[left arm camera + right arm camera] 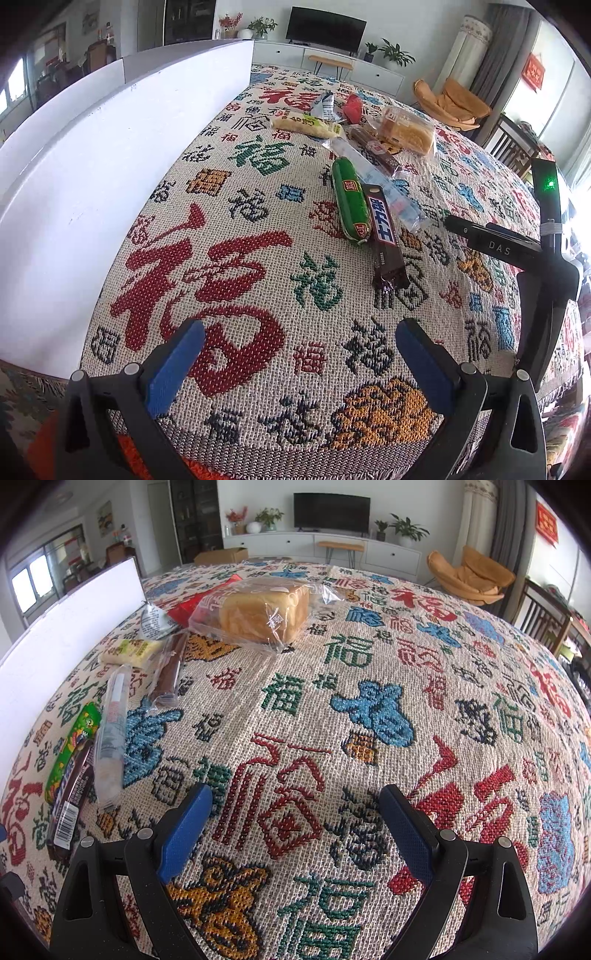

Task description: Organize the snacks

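Observation:
Several snacks lie in a loose row on the patterned tablecloth [258, 295]. Nearest are a green sausage pack [349, 199] and a brown chocolate bar [384, 236], with a clear long packet [373, 181] beside them. Farther back sit a pale yellow snack [306, 125], a brown wafer stick [376, 149], a bagged bread loaf [406, 129] and a red packet [352, 107]. My left gripper [299, 354] hovers open over bare cloth, short of the chocolate bar. My right gripper [295, 823] is open too, with the bread loaf [264, 607] far ahead and the chocolate bar [72, 794] at its left.
A white box wall [110, 166] runs along the left side of the table. The right gripper's black body [546, 251] shows at the right of the left wrist view. Beyond the table stand a TV cabinet [325, 546], an orange chair [472, 576] and a wooden chair [546, 624].

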Available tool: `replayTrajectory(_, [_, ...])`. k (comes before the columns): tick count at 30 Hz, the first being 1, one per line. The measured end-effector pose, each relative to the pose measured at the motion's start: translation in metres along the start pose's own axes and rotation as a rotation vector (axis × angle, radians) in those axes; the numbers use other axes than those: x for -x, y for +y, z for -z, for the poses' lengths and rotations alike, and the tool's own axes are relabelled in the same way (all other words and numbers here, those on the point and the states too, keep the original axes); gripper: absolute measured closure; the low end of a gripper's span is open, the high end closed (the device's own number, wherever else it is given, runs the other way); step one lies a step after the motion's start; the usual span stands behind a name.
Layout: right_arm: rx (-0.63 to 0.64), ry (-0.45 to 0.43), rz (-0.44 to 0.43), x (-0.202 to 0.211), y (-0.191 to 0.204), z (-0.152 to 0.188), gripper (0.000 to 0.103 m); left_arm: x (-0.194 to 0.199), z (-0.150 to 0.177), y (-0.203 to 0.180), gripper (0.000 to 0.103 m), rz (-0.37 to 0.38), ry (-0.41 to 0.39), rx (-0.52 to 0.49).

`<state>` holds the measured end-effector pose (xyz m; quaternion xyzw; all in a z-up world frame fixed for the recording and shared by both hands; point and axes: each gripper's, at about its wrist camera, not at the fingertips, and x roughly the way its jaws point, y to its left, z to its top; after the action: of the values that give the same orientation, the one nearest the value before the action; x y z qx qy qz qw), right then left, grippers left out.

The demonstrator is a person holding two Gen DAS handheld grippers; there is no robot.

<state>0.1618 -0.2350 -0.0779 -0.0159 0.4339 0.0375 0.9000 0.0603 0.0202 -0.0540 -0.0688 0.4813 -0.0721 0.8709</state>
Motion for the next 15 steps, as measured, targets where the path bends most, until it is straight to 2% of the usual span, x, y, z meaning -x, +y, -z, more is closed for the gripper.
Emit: replayTrajectory(15, [0.0,0.0,0.0,0.0001,0.0,-0.0002,0.009,0.0003,0.0001,0.0005,0.001,-0.004,-0.003,-0.003])
